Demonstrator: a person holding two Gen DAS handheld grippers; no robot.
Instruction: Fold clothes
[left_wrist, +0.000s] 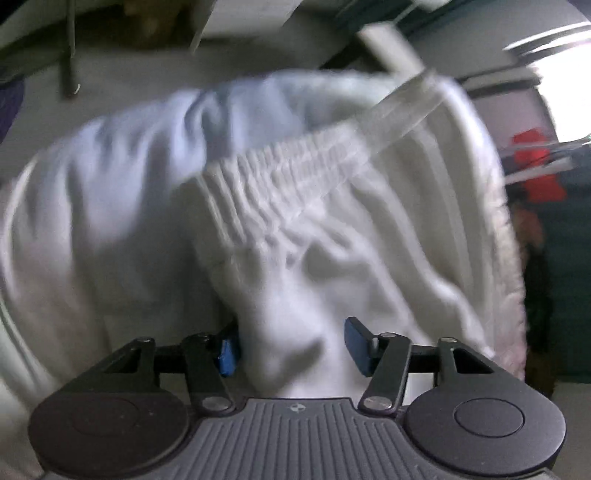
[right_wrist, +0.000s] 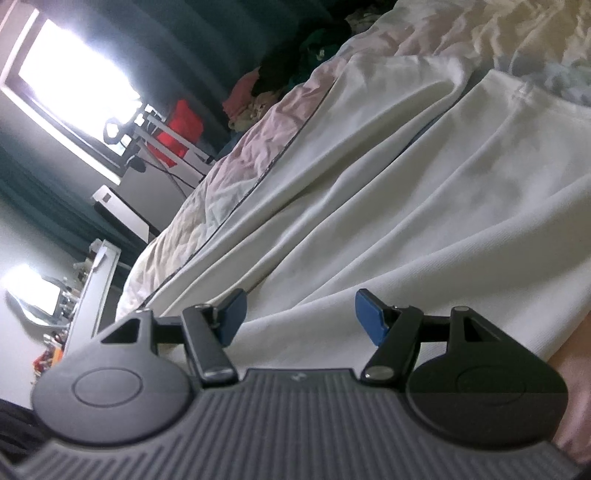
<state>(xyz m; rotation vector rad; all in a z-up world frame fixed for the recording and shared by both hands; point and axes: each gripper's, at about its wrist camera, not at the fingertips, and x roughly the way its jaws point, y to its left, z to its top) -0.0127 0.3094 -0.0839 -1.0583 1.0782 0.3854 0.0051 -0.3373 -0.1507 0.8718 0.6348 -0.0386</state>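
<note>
White garment (left_wrist: 280, 206), soft knit, with a gathered elastic waistband (left_wrist: 280, 177) running diagonally across the left wrist view. Looks like shorts or trousers; cannot say which. That view is motion-blurred. A bunch of the cloth hangs down between the fingers of the left gripper (left_wrist: 291, 347). Jaws stand apart there, blue pads wide of each other, fabric touching or just beside the left-hand pad; no firm clamp visible.

Right wrist view: the same white garment (right_wrist: 424, 206) lies spread in long shallow folds over a bed (right_wrist: 229, 173) with a pale, crumpled cover. Right gripper (right_wrist: 299, 317) sits low at the cloth's near edge, jaws apart, pads either side of a flat stretch of fabric, nothing pinched. The view is tilted steeply, so the gripper is rolled over on its side relative to the bed.

Further out: bright window (right_wrist: 77, 81), something red (right_wrist: 181, 125) by a white rail, a heap of mixed dark and coloured clothes (right_wrist: 295, 62) at the far end of the bed.

Judgement: early in the fold. The step in hand seems to be taking hold of the garment, one end at the waistband, the other along the lower edge, before it is laid flat. Nothing folded yet that I can see.

Next move calls for both jaws to close on an edge, preferably the thick waistband on the left, which should hold better than the thin slack cloth. Then tension between the two hands to pull out the wrinkles. Risk: loose knit slipping from a shallow pinch.
</note>
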